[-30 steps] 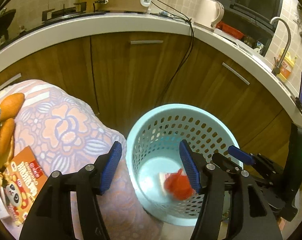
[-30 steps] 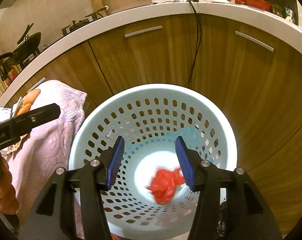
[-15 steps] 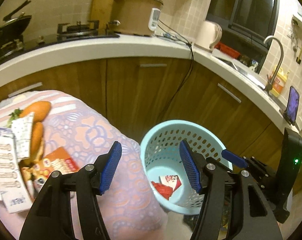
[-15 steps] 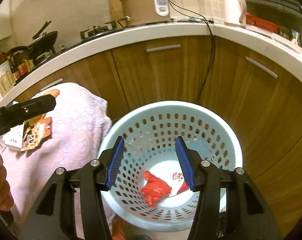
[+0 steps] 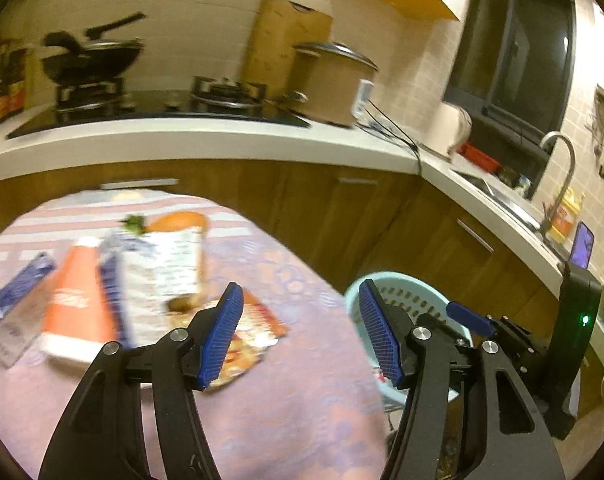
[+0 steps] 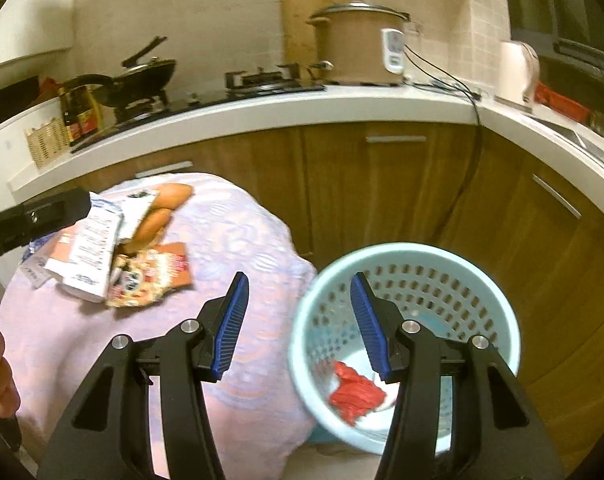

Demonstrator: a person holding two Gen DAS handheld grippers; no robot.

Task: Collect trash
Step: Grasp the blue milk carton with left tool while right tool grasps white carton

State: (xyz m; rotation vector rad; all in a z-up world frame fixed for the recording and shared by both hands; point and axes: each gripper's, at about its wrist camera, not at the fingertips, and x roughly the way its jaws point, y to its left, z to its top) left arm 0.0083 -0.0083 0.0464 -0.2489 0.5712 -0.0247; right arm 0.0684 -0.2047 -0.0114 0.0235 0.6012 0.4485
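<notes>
Both cameras were staring straight down into the basket (image 6: 406, 344) a second ago; now they've come up and swung left, so the table with the purple floral cloth (image 6: 238, 240) fills most of the view and the basket sits off to the right on the floor. So the red crumpled wrapper (image 6: 356, 394) is dropped and done, lying on the basket bottom next to a small white scrap. My left gripper (image 5: 300, 334) and right gripper (image 6: 298, 326) both have their blue pads spread apart with nothing between them, same gap as before. Next pickings look like the pile on the cloth: the snack packet (image 6: 150, 276), white paper carton (image 6: 92, 252), and an orange box (image 5: 76, 308). The bread rolls (image 6: 158, 216) probably aren't trash, so I'd go around them.
</notes>
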